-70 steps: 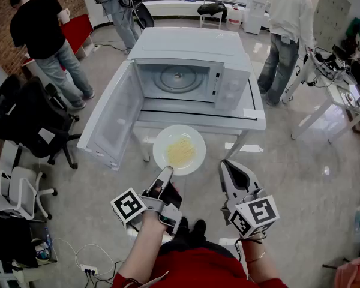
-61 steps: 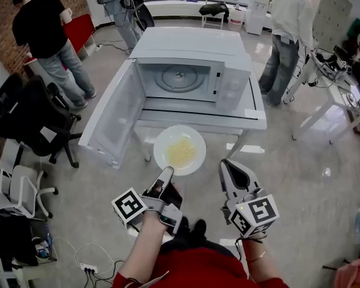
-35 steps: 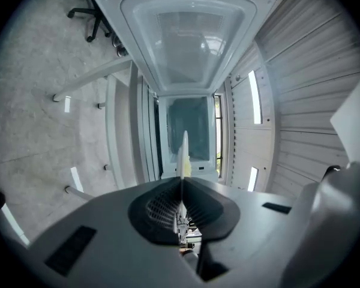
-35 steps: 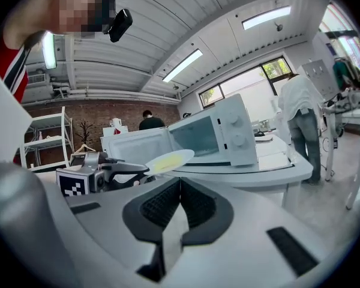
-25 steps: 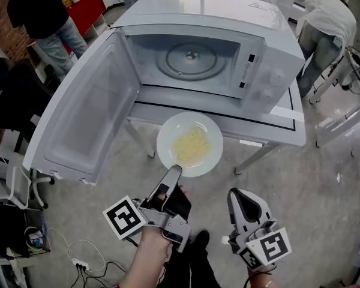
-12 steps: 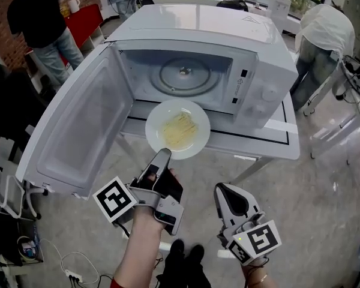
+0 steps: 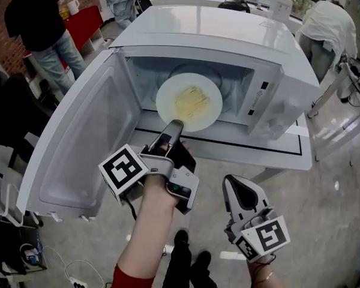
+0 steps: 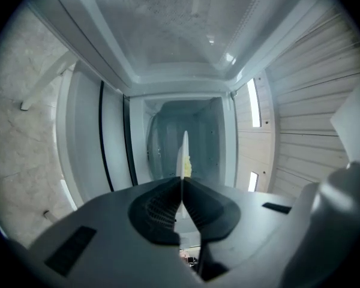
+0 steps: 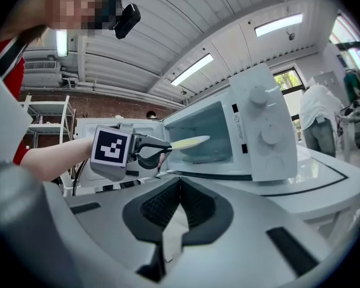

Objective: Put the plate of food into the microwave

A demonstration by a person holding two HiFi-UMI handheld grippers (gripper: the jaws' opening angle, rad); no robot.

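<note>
A white plate [image 7: 189,104] with yellow food is held level in the mouth of the open white microwave [image 7: 276,83], over its glass turntable [image 7: 223,81]. My left gripper [image 7: 174,125] is shut on the plate's near rim. In the left gripper view the plate [image 8: 184,153] shows edge-on between the pads of that gripper [image 8: 182,180], with the cavity behind. My right gripper [image 7: 237,189] hangs low in front of the table, shut and empty. The right gripper view looks past its own shut jaws [image 9: 180,183] to the plate [image 9: 189,141] at the microwave [image 9: 261,131].
The microwave door [image 7: 78,140] stands swung wide open to the left. The microwave rests on a white table [image 7: 288,156]. A person in black [image 7: 33,17] stands at the back left, another in white [image 7: 330,26] at the back right. A black chair [image 7: 6,110] sits left.
The left gripper has carried the plate forward and up, from in front of the table edge into the microwave's opening. The right gripper has stayed low and shut.
</note>
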